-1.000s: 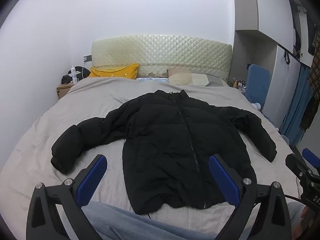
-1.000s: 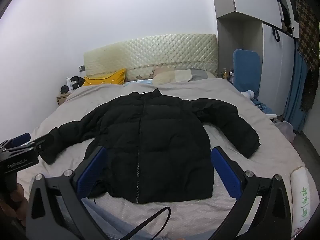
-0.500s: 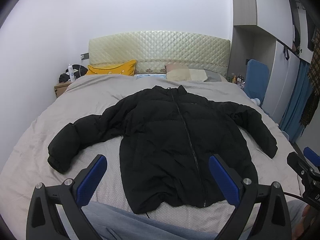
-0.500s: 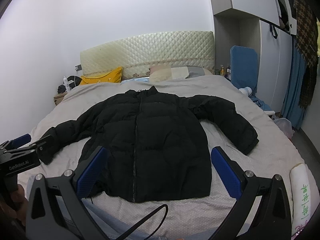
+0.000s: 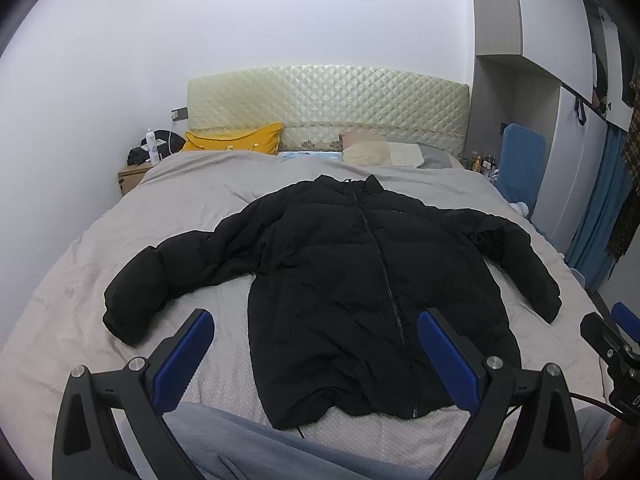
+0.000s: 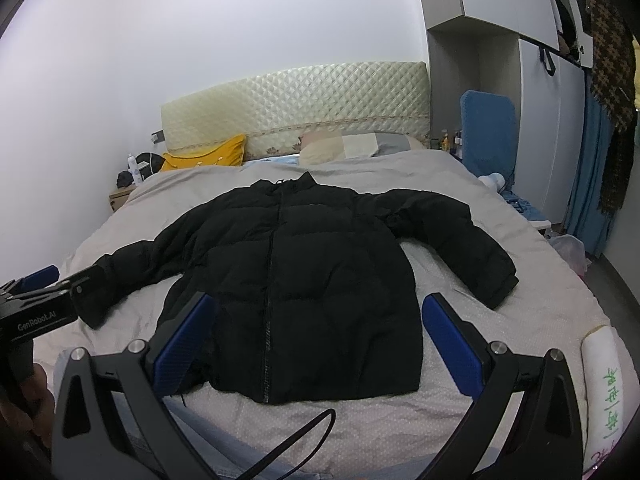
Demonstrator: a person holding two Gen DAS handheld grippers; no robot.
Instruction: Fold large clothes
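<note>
Jacket point(image 5: 360, 280): black, zipped, front up, flat on the bed point(image 5: 80, 272), collar toward the headboard point(image 5: 328, 108), both sleeves spread outward. Left claw point(image 5: 316, 356): released, empty, above the hem. Right claw point(image 6: 316, 340): released, empty, above the hem. Yellow pillow point(image 5: 236, 142): by the headboard.

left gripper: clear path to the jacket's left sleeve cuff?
Probably yes. The left gripper is open and holds nothing, and the cuff of the black jacket lies flat on the bed cover just ahead of its left finger, with nothing on top or in between.
</note>
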